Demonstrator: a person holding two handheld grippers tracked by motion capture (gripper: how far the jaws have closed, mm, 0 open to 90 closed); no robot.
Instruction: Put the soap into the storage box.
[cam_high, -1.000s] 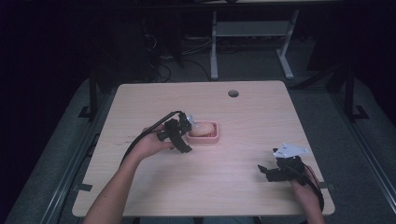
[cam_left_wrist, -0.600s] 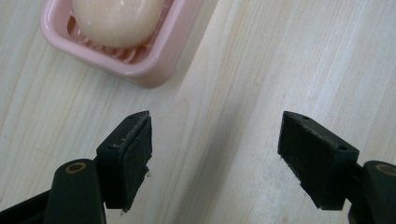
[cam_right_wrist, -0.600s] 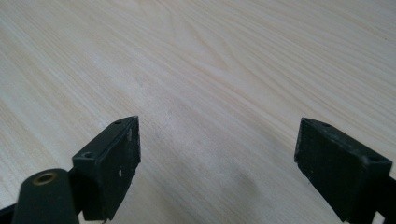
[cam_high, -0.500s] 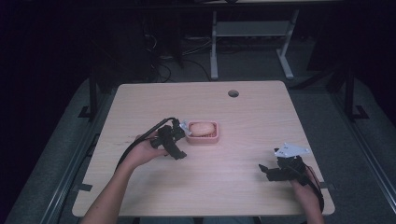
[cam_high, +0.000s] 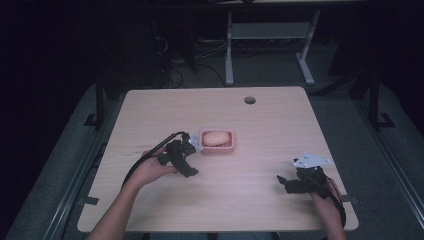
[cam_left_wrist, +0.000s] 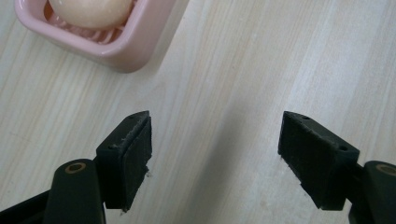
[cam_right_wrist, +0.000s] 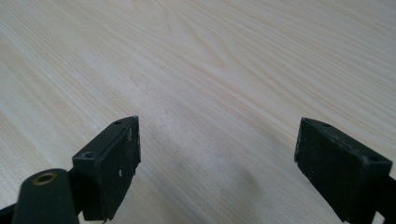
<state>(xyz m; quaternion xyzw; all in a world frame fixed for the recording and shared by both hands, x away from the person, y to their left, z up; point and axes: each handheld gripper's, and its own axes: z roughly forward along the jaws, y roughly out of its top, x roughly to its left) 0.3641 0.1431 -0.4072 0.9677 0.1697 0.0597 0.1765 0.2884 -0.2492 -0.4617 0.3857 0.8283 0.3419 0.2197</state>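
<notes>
Two grippers, both jaws wide, empty. Soap (cam_high: 216, 137) sits in pink dish (cam_high: 218, 149) mid-table (cam_high: 260, 120), long axis running left-right across the table. Left gripper (cam_high: 189, 167) just beside the dish, apart. Right gripper (cam_high: 285, 182) near the right front corner.

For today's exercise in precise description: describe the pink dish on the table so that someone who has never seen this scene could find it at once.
Start at the light wooden table and look near its middle, just beside the left gripper. There sits a small pink soap dish, rectangular with rounded corners, holding a pale oval soap bar. It is the only coloured thing on the tabletop; both grippers are black.
</notes>
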